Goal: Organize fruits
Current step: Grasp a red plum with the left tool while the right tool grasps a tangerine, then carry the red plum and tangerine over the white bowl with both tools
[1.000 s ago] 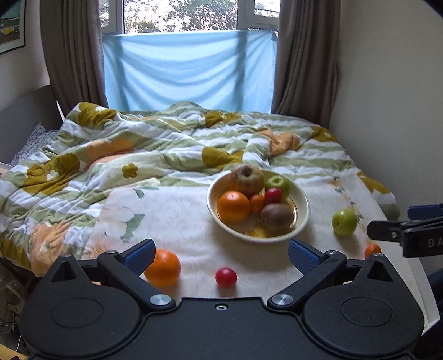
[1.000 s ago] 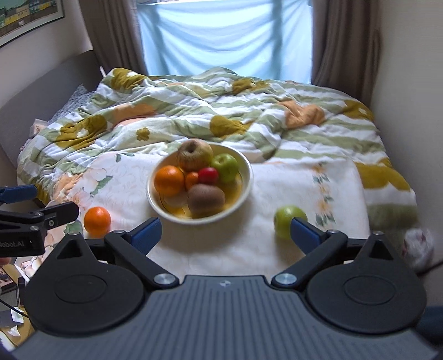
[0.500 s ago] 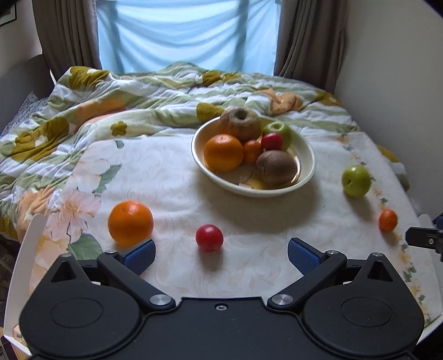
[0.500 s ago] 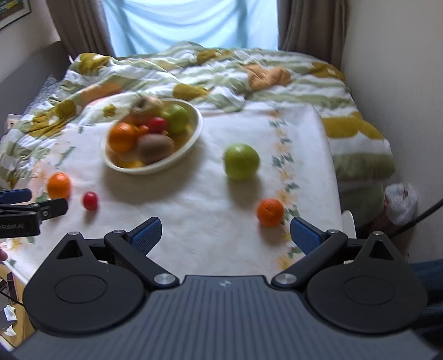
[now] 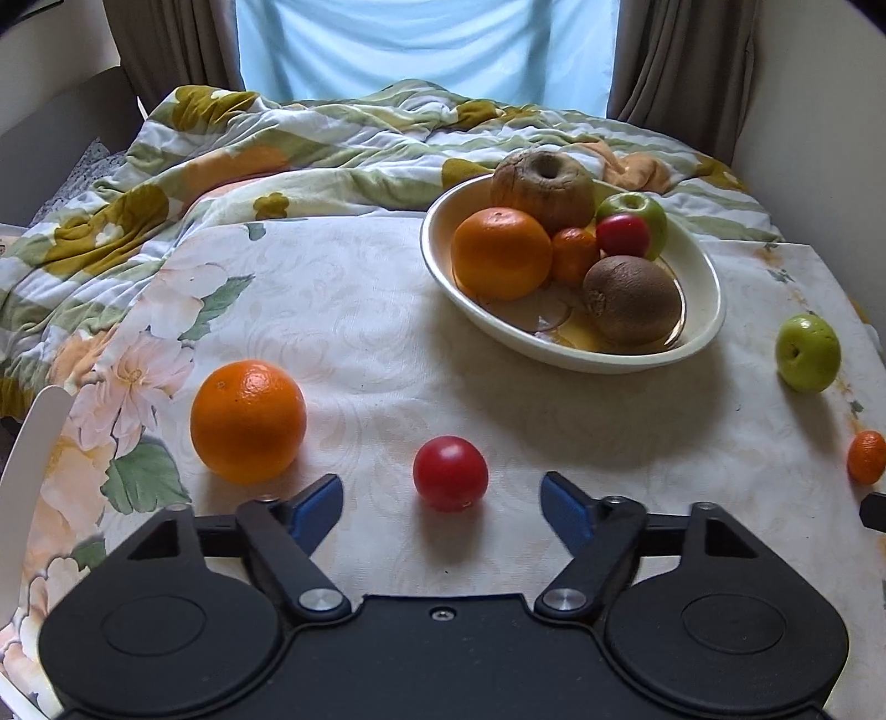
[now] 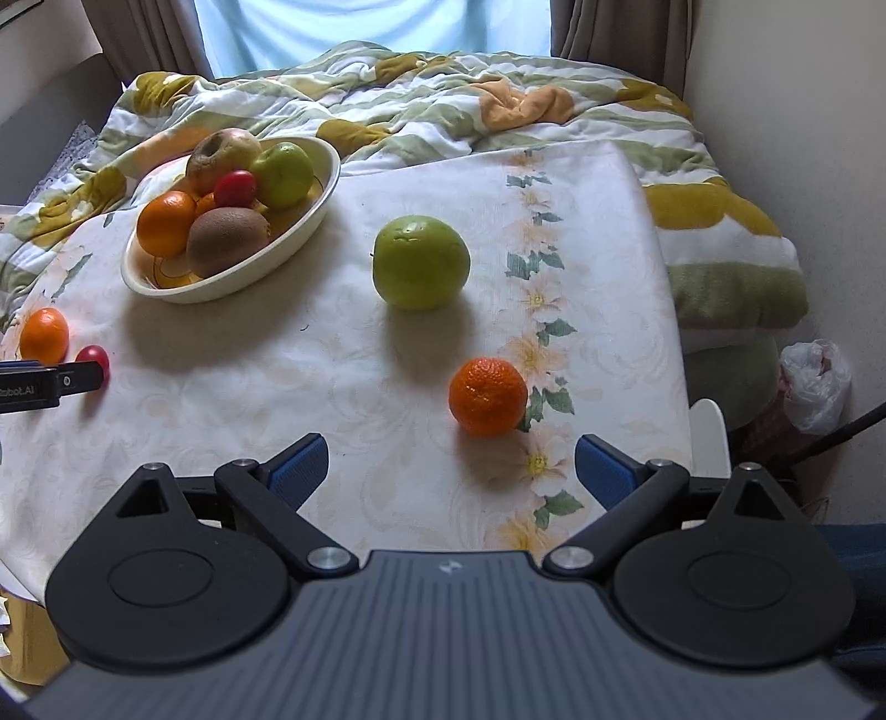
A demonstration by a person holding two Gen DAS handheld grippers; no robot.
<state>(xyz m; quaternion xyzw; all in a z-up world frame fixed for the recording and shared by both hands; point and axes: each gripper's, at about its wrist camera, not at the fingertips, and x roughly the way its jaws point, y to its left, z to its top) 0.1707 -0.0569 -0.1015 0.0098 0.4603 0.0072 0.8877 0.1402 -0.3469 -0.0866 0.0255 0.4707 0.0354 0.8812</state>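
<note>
Hovering low over the table [image 5: 354, 310], the left hand-held gripper [image 5: 442, 501] has its two blue fingers spread wide and holds nothing. A small red fruit [image 5: 450, 472] lies on the flowered cloth just in front of the gap between these fingers, not touching them. A large orange [image 5: 248, 421] sits to the left of it, near the left finger. Farther back stands a cream bowl [image 5: 714, 293] that contains an orange, a small tangerine, a red fruit, a green apple, a kiwi and a wrinkled brown fruit at the rear. The right hand-held gripper [image 6: 449, 468] is also spread wide and empty. A small tangerine [image 6: 487, 396] lies on the cloth just ahead of it, slightly right of the middle of the gap. A green apple [image 6: 421, 261] rests beyond the tangerine, well apart from the bowl [image 6: 332, 177], which in this view is at the upper left. In the right wrist view the tip of the left hand-held gripper enters from the left edge, beside the small red fruit [image 6: 93, 356] and the large orange [image 6: 44, 335]. Behind the table lies a bed with a rumpled quilt [image 5: 310, 144] in green, white and orange, and a window with a pale blue curtain [image 5: 421, 50].
</note>
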